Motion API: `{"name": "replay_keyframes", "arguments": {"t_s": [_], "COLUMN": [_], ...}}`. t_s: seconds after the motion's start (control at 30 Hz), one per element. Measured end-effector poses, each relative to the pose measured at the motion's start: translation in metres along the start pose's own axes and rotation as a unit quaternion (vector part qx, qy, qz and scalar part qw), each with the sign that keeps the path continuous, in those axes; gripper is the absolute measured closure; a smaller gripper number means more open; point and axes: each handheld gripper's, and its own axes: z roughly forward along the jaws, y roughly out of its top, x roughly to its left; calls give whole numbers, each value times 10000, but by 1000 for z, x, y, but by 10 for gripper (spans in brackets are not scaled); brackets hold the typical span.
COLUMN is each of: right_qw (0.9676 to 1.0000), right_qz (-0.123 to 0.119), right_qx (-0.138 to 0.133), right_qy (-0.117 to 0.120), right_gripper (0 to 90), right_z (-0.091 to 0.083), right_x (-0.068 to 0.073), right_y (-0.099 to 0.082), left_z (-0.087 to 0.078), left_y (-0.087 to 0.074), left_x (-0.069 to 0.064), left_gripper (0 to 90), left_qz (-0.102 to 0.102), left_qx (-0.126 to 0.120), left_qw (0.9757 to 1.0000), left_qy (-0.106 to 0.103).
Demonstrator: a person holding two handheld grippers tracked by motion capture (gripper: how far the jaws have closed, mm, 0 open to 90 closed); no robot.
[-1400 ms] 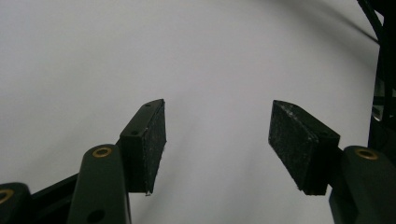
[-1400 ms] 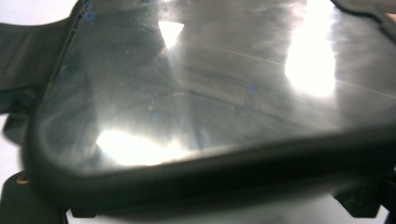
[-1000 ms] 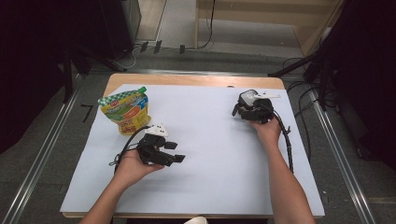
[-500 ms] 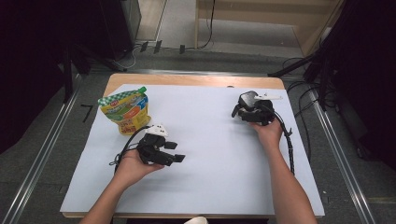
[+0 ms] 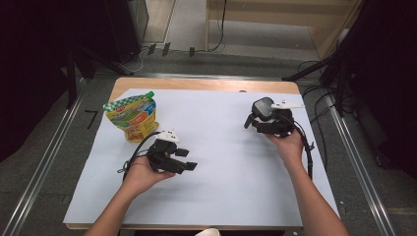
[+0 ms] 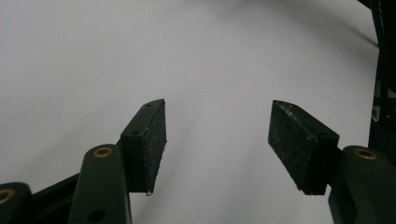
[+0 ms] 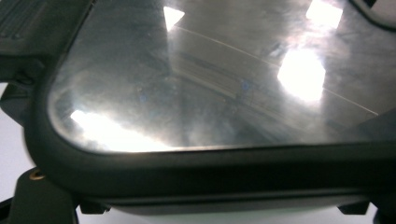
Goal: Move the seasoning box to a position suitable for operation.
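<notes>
Right gripper (image 5: 255, 121) clamps a dark glossy slab (image 7: 210, 79) (a phone, perhaps) — keep it level, grip firm. Left gripper (image 6: 217, 140) open, empty, resting on the sheet (image 5: 221, 162).

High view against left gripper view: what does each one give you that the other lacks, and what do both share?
High view: the colourful pouch at the table's far left, and the right gripper with a dark glossy device. Left gripper view: close up, the left gripper has its two black pads apart, with nothing between them. Shared: the white table sheet and the left gripper itself.
</notes>
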Motion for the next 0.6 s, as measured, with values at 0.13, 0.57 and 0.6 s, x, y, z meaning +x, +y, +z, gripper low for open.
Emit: {"name": "replay_keyframes", "arguments": {"t_s": [0.13,0.57,0.6], "right_qw": [9999,9971,9968], "right_qz": [-112,-451,-444], "right_qx": [-29,114,119], "right_qy": [117,609,660], "right_gripper": [156,156,156], "right_z": [-14,-32,-32], "right_x": [15,69,72], "right_y": [-4,-28,-30], "left_z": [2,8,8], "left_y": [2,6,6], "left_x": [0,-2,-2], "left_gripper": [381,405,405], "left_qz": [-2,69,80], "left_qx": [-13,64,72], "left_qw": [10000,9999,9999], "left_qy": [-18,-35,-28]}}
